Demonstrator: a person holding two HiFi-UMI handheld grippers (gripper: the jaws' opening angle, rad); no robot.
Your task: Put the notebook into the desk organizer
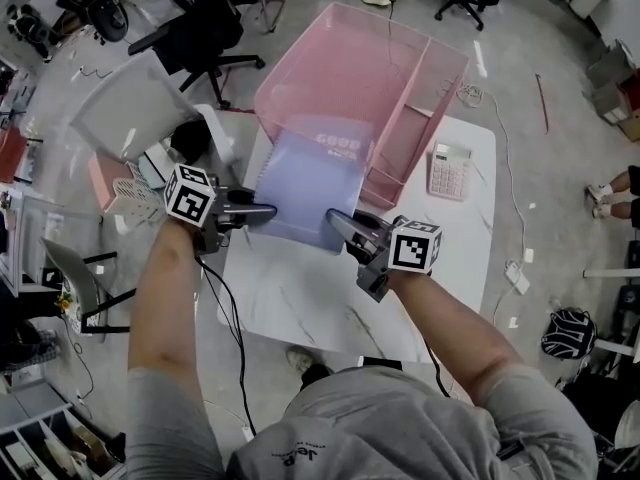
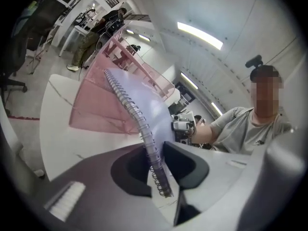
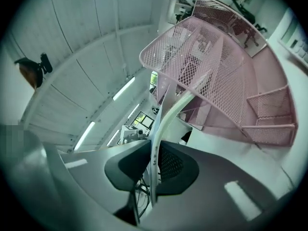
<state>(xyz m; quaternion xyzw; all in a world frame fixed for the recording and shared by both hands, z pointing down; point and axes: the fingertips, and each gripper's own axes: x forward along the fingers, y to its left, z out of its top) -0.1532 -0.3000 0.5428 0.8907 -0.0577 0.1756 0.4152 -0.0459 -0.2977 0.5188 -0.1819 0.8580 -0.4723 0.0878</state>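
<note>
Left claw (image 1: 266,211) and right claw (image 1: 336,219) each clamp the notebook (image 1: 310,186), its far end inside the pink desk organizer (image 1: 330,58).

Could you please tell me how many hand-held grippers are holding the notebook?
2. The left hand-held gripper clamps the notebook at its spiral edge; the right hand-held gripper clamps the opposite edge.

Organizer (image 1: 400,58) on table (image 1: 300,298), notebook (image 1: 305,183) far end inside it; calculator (image 1: 449,171) right of organizer.
</note>
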